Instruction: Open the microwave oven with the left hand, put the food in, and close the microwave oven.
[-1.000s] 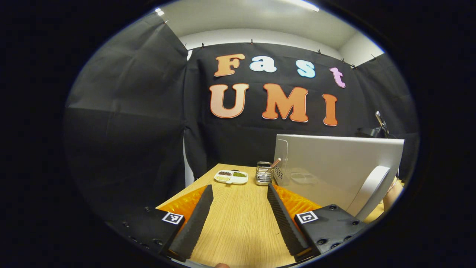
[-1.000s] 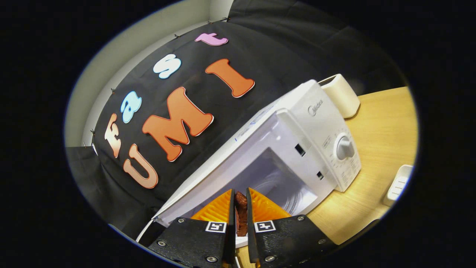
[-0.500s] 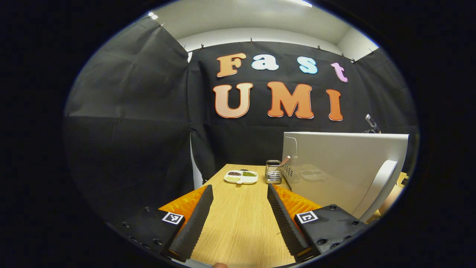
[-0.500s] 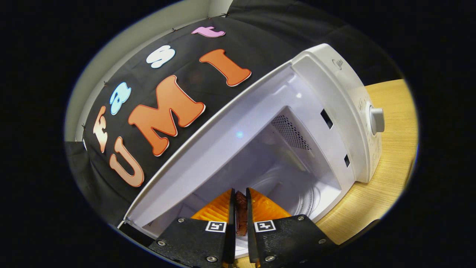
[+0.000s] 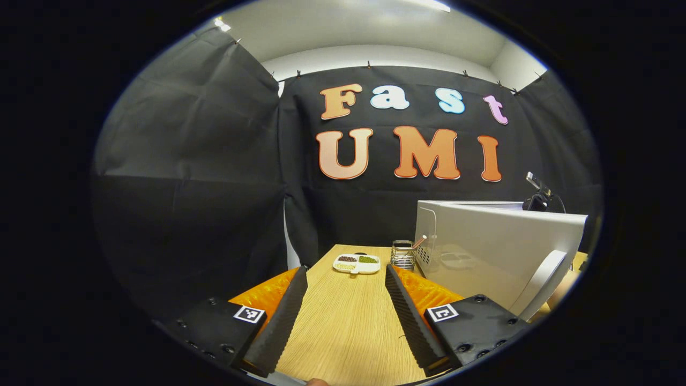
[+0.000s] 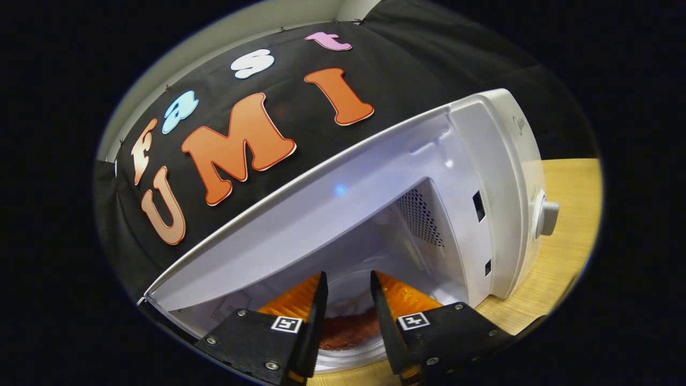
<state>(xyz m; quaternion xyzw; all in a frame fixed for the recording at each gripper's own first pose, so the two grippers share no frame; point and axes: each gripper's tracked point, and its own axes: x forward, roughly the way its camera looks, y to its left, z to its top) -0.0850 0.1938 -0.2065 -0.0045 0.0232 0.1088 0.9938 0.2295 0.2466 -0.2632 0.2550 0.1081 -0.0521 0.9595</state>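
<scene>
One brown food slab [image 6: 347, 333] (crumbly), glossy microwave [image 6: 471, 177]

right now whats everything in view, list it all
microwave oven: one, white, on the table, door open
door: one, white, swung out, seen in the left gripper view
food: one brown piece, low between the right gripper's fingers at the oven's mouth
dial: one, white, on the oven's front panel
divided dish: one, white, with dark, green and pale fillings, far end of table
wire holder: one, metal, beside the dish
table: one, light wood
left gripper: open, above the table
right gripper: open, at the oven opening
</scene>
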